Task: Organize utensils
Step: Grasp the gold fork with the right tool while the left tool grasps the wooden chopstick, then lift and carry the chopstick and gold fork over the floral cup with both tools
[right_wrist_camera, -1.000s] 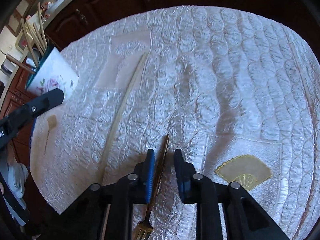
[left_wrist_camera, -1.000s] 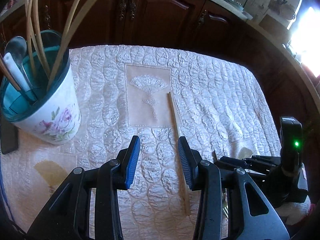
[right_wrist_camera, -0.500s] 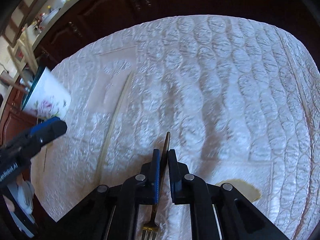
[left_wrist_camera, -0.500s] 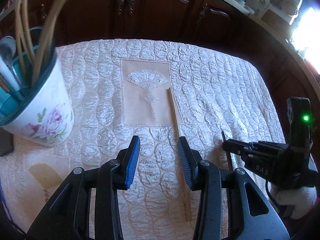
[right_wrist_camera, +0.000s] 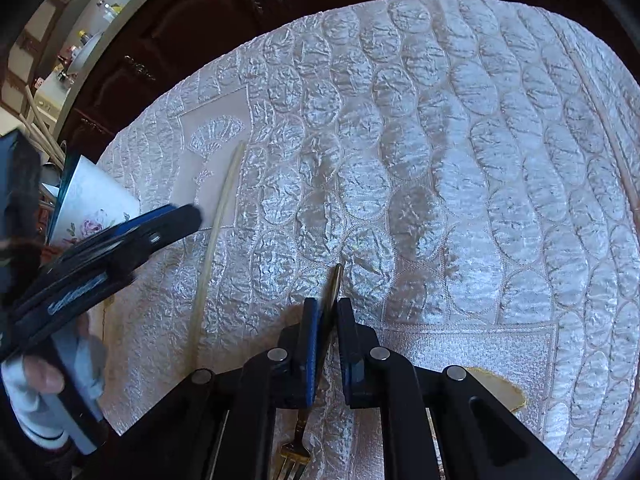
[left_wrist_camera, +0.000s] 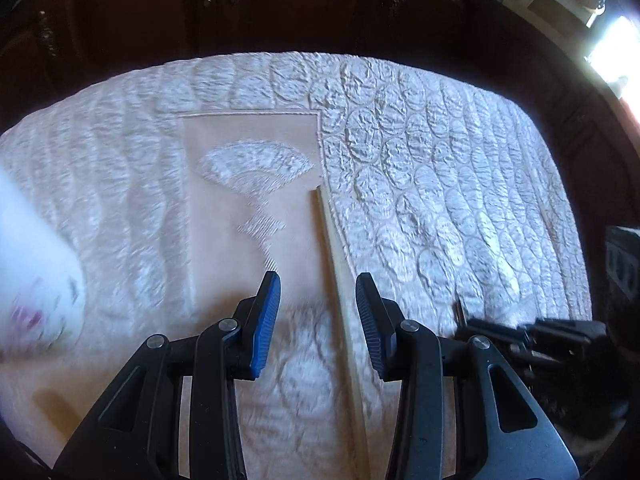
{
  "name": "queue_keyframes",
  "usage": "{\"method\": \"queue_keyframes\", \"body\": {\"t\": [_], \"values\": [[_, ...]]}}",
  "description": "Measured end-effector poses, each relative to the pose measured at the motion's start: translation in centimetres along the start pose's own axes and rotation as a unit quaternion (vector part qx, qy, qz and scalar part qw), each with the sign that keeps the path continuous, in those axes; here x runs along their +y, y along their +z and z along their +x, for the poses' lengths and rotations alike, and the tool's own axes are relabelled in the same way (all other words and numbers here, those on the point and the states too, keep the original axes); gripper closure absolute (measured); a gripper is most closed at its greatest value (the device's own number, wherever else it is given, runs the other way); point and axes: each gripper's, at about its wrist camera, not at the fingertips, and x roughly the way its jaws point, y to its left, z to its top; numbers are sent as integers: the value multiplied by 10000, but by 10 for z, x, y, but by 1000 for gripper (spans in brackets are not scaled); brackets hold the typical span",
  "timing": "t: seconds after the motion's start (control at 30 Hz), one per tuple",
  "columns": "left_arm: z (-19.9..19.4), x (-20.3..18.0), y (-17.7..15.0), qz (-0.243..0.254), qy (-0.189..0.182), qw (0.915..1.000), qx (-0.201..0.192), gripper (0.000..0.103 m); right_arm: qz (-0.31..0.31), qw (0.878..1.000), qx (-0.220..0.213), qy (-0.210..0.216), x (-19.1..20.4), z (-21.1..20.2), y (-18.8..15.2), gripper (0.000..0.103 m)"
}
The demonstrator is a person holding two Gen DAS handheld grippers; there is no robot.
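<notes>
My left gripper [left_wrist_camera: 318,292] is open just above the quilted cloth, its right finger beside a long wooden stick [left_wrist_camera: 340,280] that lies lengthwise on the cloth. The stick also shows in the right wrist view [right_wrist_camera: 218,224]. My right gripper [right_wrist_camera: 328,308] is shut on a gold fork [right_wrist_camera: 332,292], handle pointing forward, tines [right_wrist_camera: 294,458] hanging below the jaws. The floral white utensil cup [right_wrist_camera: 94,208] with a teal inside holds several sticks and stands at the left; in the left wrist view it is a blur [left_wrist_camera: 32,264] at the left edge.
The white quilted cloth [right_wrist_camera: 440,160] covers the table, with a beige fan-embroidered panel [left_wrist_camera: 248,184] in the middle and a gold fan patch [right_wrist_camera: 500,390] near my right gripper. Dark wooden cabinets [left_wrist_camera: 280,8] stand behind the table. My right gripper shows at the lower right of the left wrist view [left_wrist_camera: 540,340].
My right gripper has closed on the fork and lifted it slightly. My left gripper has moved forward and down toward the stick; the cup has slid to the left edge of its view.
</notes>
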Motion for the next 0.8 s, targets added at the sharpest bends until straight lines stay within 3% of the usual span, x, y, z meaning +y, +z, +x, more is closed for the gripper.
{"method": "queue_keyframes", "body": {"t": [0.33,0.37,0.47,0.8], "values": [[33,-16,19,213,189,9996,75,65,-457,9987,-67,-220,14,7,2,94],[34,-15,20,164,130,9998,61,67,-480,9986,-89,-213,16,7,2,94],[31,-4,22,-46,-76,9999,146,96,-495,9985,-172,-135,24,4,5,96],[-53,27,-5,-323,-406,9975,-474,97,-744,9940,-785,182,47,-55,-3,97]]}}
